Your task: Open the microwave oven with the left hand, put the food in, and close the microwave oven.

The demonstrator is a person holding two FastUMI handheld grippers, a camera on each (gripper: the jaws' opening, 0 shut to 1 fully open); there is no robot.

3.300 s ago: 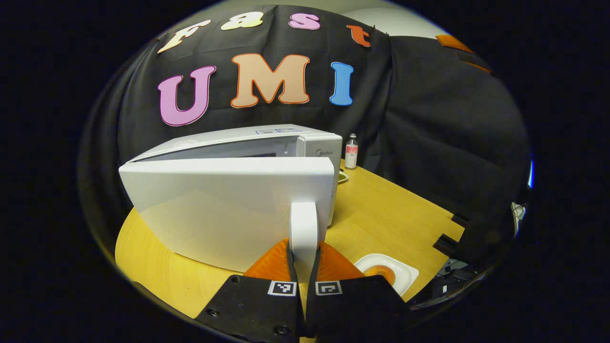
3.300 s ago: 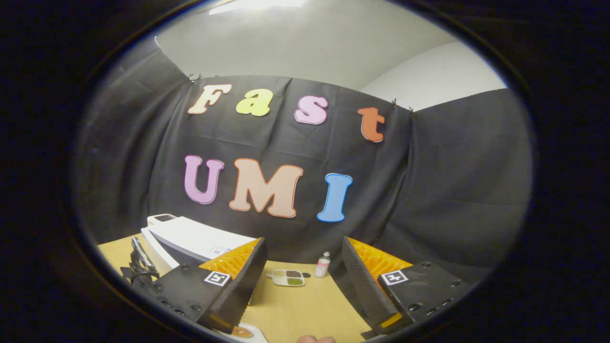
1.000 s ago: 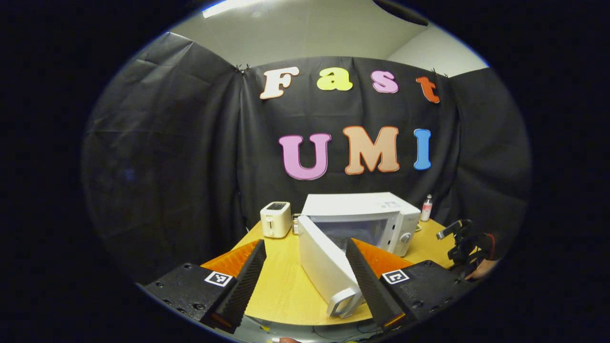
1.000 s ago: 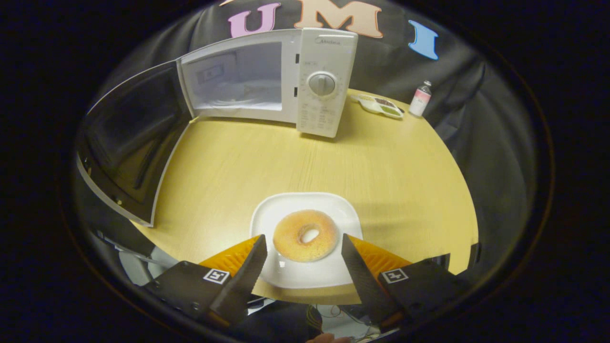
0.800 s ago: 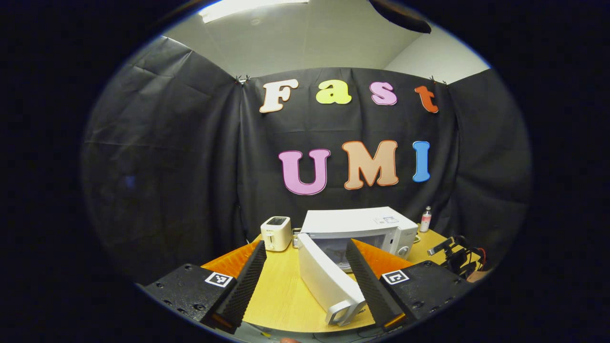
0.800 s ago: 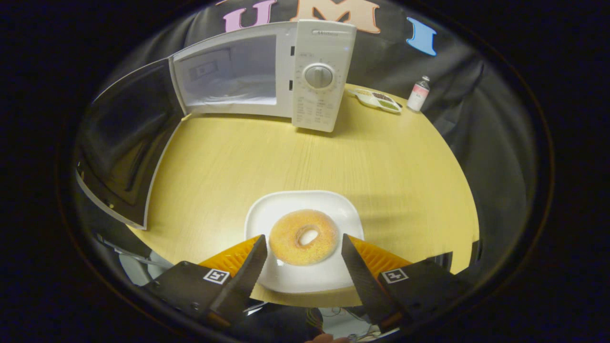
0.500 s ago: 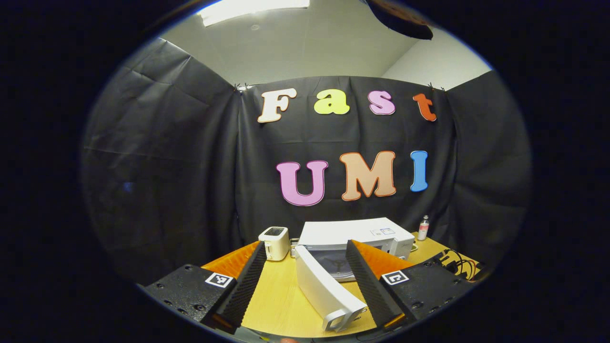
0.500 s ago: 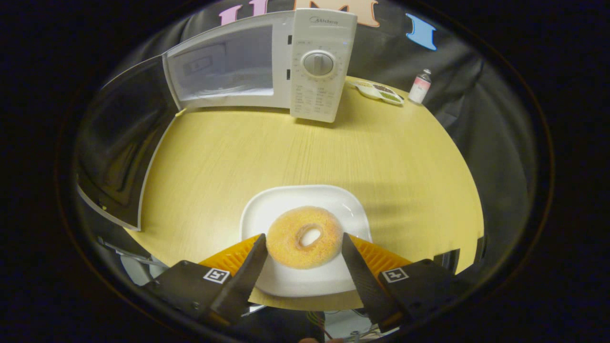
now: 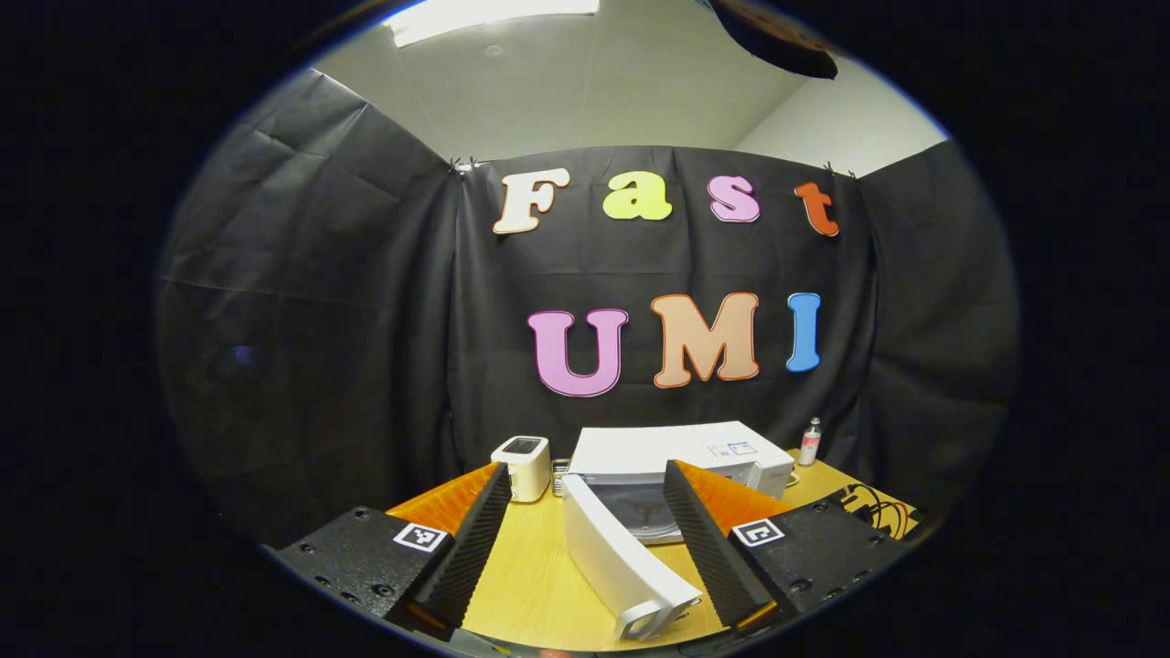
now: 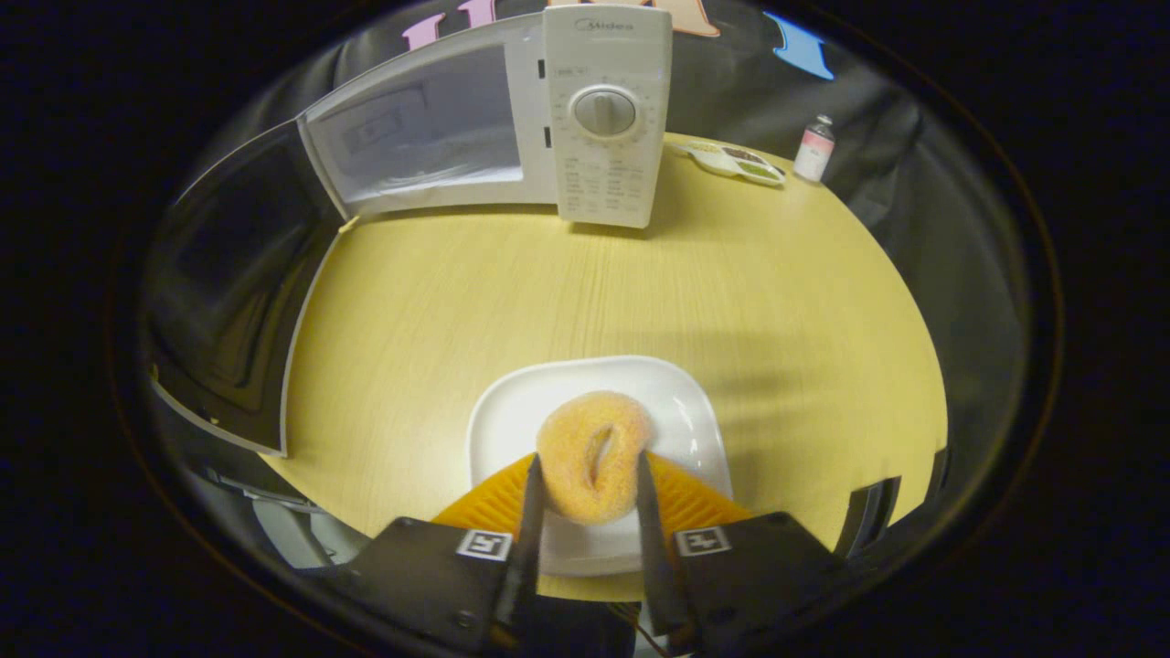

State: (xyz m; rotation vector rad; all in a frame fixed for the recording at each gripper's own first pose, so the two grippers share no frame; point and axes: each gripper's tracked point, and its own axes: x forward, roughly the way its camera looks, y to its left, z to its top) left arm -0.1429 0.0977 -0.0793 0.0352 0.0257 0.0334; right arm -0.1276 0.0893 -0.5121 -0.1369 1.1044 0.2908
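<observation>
We are pinching the donut (image 10: 592, 454) between both fingers of the right gripper (image 10: 585, 498), squeezing it oval over its white plate (image 10: 681, 413) at the table's (image 10: 512, 292) near edge. Our left gripper (image 9: 585, 539) is hanging spread wide, holding nothing, near the microwave (image 9: 676, 450) door (image 9: 614, 557). The right gripper view is showing the door (image 10: 228, 283) swung open at far left, the bare cavity (image 10: 416, 128), a dial panel (image 10: 605, 114), a snack tray (image 10: 731, 162) and a bottle (image 10: 813, 146). The left gripper view is showing a toaster (image 9: 522, 466) and black cloth walls (image 9: 320, 320).

Both views face the microwave (image 9: 676, 457); right nearer.
</observation>
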